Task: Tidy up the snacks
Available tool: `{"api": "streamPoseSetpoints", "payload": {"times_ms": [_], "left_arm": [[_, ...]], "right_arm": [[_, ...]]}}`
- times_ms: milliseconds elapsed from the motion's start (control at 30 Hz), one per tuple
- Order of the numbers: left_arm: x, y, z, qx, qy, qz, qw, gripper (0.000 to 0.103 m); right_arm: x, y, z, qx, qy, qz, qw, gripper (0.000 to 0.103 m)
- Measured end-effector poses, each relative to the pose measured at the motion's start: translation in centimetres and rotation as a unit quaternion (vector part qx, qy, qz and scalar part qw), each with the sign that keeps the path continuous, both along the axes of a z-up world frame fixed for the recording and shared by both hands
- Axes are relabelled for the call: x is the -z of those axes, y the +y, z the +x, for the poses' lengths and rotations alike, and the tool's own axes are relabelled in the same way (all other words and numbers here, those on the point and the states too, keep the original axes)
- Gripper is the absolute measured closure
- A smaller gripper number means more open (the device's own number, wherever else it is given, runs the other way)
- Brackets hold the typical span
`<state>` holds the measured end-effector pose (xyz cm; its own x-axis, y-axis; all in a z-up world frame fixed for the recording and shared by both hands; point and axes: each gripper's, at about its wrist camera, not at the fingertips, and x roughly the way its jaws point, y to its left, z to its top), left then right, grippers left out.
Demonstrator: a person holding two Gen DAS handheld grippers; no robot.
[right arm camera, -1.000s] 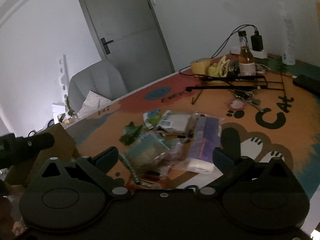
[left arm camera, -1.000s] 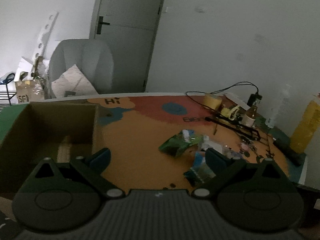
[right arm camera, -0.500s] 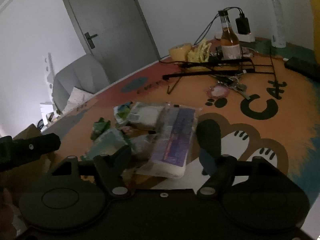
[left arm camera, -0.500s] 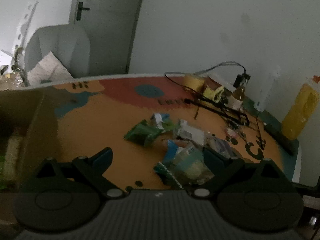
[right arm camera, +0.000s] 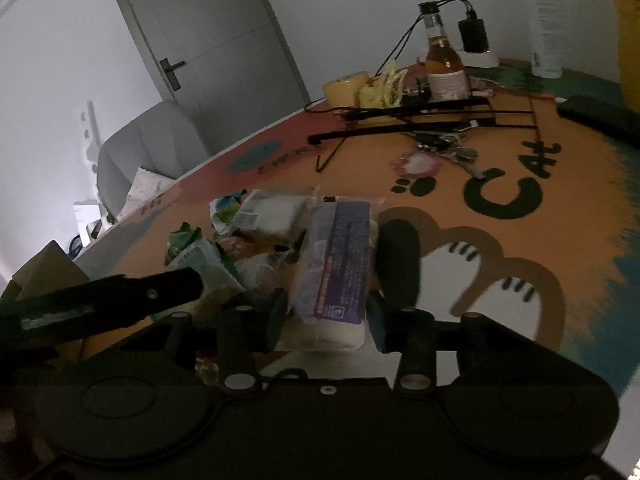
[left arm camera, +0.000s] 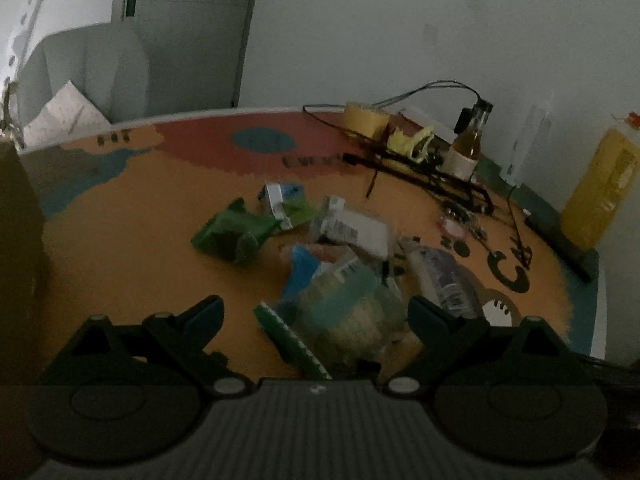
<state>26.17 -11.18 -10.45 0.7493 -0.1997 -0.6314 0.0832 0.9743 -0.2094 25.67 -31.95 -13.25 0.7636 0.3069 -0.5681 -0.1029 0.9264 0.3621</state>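
Observation:
A pile of snack packets lies on the orange cat mat (left arm camera: 132, 264). My left gripper (left arm camera: 316, 316) is open just over the near end of the pile, with a teal and clear bag (left arm camera: 348, 312) between its fingers and untouched. Beyond that bag lie a green packet (left arm camera: 236, 232) and a white packet (left arm camera: 356, 232). My right gripper (right arm camera: 328, 318) is closing around a purple and white packet (right arm camera: 336, 256). Its pads sit close at the packet's sides, and I see no squeeze. The left gripper's finger (right arm camera: 152, 292) shows as a dark bar at the left of the right wrist view.
A cardboard box (left arm camera: 16, 248) stands at the table's left end. At the back are a tape roll (right arm camera: 346, 88), a brown bottle (right arm camera: 442, 60), a black wire rack (right arm camera: 420, 118) and keys (right arm camera: 444, 152). A yellow bottle (left arm camera: 600, 192) stands far right. Behind the table are a grey chair (left arm camera: 84, 76) and a door.
My left gripper swung right, away from the box, and came down over the pile. The right gripper's jaws narrowed from wide open to the sides of the purple packet.

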Motion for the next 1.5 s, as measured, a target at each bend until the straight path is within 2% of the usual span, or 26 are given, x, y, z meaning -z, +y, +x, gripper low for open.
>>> {"api": "streamPoseSetpoints", "payload": {"times_ms": [267, 333, 500, 600, 933, 1100, 1300, 1367, 1400, 1433, 1500], "left_arm": [[1.5, -1.1, 0.6, -0.002, 0.003, 0.010, 0.9999, 0.005], [1.5, -1.0, 0.6, -0.005, 0.003, 0.007, 1.0000, 0.007], [1.2, -0.7, 0.6, -0.006, 0.000, 0.011, 0.9999, 0.043], [1.0, 0.0, 0.2, -0.010, -0.003, 0.003, 0.9999, 0.053], [-0.4, 0.9, -1.1, -0.006, -0.019, -0.007, 0.9998, 0.072], [-1.1, 1.3, -1.7, -0.002, -0.028, -0.009, 0.9996, 0.086], [-1.3, 1.6, -2.0, -0.004, -0.026, -0.015, 0.9995, 0.086], [-1.5, 1.8, -2.1, -0.004, -0.029, -0.016, 0.9995, 0.086], [-1.6, 1.8, -2.2, -0.004, -0.031, -0.016, 0.9994, 0.086], [-1.8, 1.9, -2.3, -0.005, -0.033, -0.017, 0.9993, 0.086], [-2.2, 2.0, -2.5, -0.006, -0.038, -0.016, 0.9991, 0.086]], "right_arm": [[-0.4, -0.4, -0.7, 0.002, 0.014, -0.014, 1.000, 0.061], [-0.5, -0.2, -0.8, 0.005, 0.008, -0.020, 1.000, 0.054], [-0.6, 0.0, -0.3, 0.006, 0.000, -0.020, 1.000, 0.050], [-0.6, 0.1, -0.1, 0.009, -0.002, -0.020, 1.000, 0.047], [-0.6, 1.0, 0.3, 0.011, -0.005, -0.026, 1.000, 0.046], [-0.6, 1.3, 0.5, 0.014, -0.006, -0.035, 0.999, 0.046], [-0.1, 1.6, 1.0, 0.021, 0.003, -0.046, 0.999, 0.046], [0.0, 1.7, 1.0, 0.021, -0.002, -0.054, 0.998, 0.052], [0.0, 1.7, 1.0, 0.019, -0.003, -0.055, 0.998, 0.063], [0.0, 1.6, 1.0, 0.019, -0.003, -0.050, 0.999, 0.068], [-0.3, 1.5, 0.9, 0.016, -0.008, -0.043, 0.999, 0.071]]}}
